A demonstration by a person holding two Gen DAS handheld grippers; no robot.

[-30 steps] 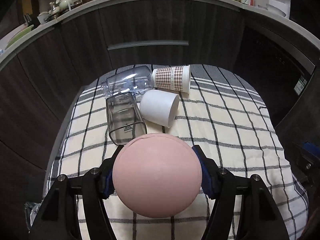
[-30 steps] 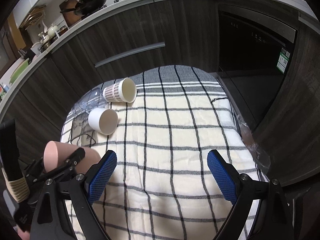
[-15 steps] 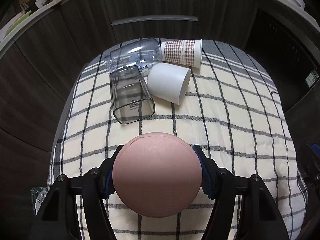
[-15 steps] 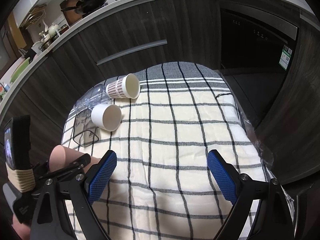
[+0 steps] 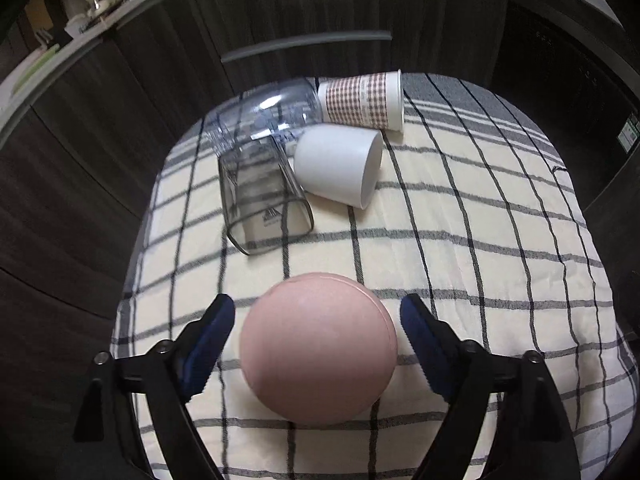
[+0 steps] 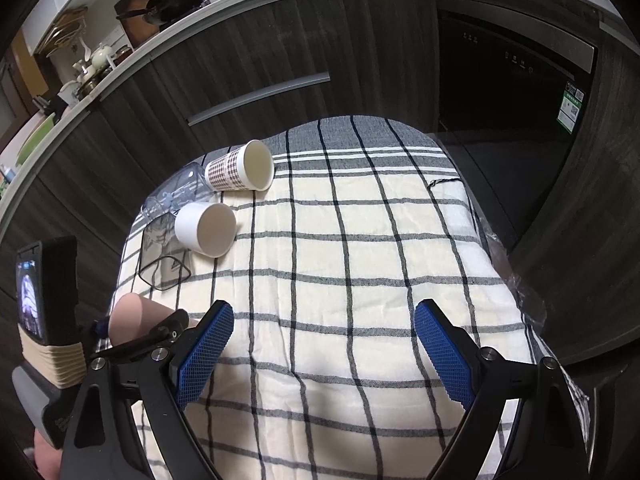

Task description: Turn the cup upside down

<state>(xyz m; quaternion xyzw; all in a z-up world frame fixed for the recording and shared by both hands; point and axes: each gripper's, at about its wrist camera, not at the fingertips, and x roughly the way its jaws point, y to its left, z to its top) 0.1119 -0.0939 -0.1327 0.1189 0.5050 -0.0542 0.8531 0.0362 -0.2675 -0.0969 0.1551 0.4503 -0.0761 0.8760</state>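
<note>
A pink cup [image 5: 318, 346] stands upside down on the checked cloth [image 5: 480, 264], its flat base facing my left wrist camera. My left gripper [image 5: 318, 336] is open, its blue pads [image 5: 212, 336] apart from the cup on both sides. In the right wrist view the pink cup [image 6: 132, 316] shows at the left, partly behind the left gripper's finger. My right gripper [image 6: 322, 354] is open and empty above the cloth's near part.
A white cup [image 5: 338, 168], a checked paper cup [image 5: 364, 100] and two clear plastic cups [image 5: 260, 200] lie on their sides at the cloth's far left. Dark cabinets stand behind. The table edge drops off at the right [image 6: 516, 280].
My left gripper has opened and let go of the pink cup, which now stands base up on the cloth. The left view tilted further down. The right gripper barely moved.
</note>
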